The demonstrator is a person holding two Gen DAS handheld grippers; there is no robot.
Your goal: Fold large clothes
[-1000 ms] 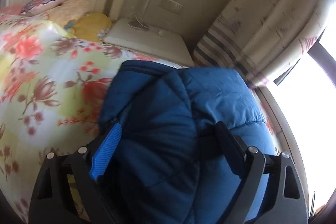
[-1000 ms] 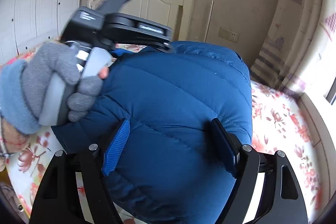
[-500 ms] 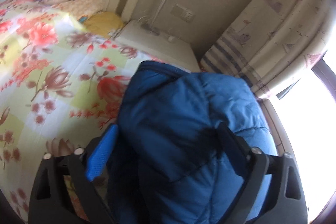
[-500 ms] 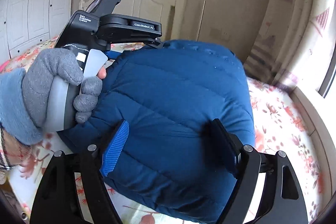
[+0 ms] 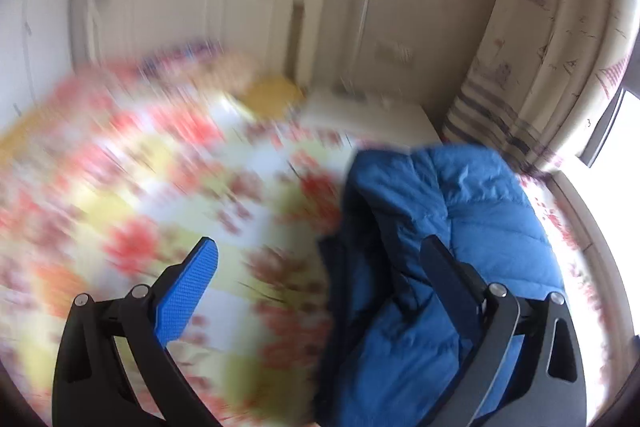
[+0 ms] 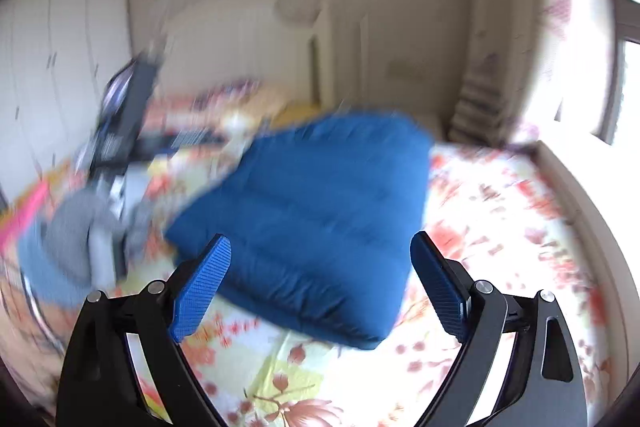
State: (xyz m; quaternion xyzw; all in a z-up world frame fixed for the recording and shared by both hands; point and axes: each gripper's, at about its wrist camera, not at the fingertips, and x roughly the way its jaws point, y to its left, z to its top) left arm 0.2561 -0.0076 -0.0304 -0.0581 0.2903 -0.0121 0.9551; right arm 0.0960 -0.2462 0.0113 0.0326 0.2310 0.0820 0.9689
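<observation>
The blue puffer jacket [image 6: 316,223] lies folded into a thick bundle on the floral bedspread [image 6: 500,227]. The right gripper [image 6: 320,283] hangs at its 6 o'clock, jaws spread wide, holding nothing. The left gripper [image 5: 320,287] sits at the jacket's 9 o'clock, likewise released, gripping nothing.

My left gripper [image 5: 316,267] sits at the bottom of its own view, jaws spread wide, blue pad on the left finger [image 5: 188,291], nothing clamped. My right gripper [image 6: 322,263] likewise at bottom centre, jaws wide apart, both blue pads [image 6: 202,291] bare. In the right view, my left hand [image 6: 76,231] in a grey glove, blurred, mid-left, wrapped around its handle.
</observation>
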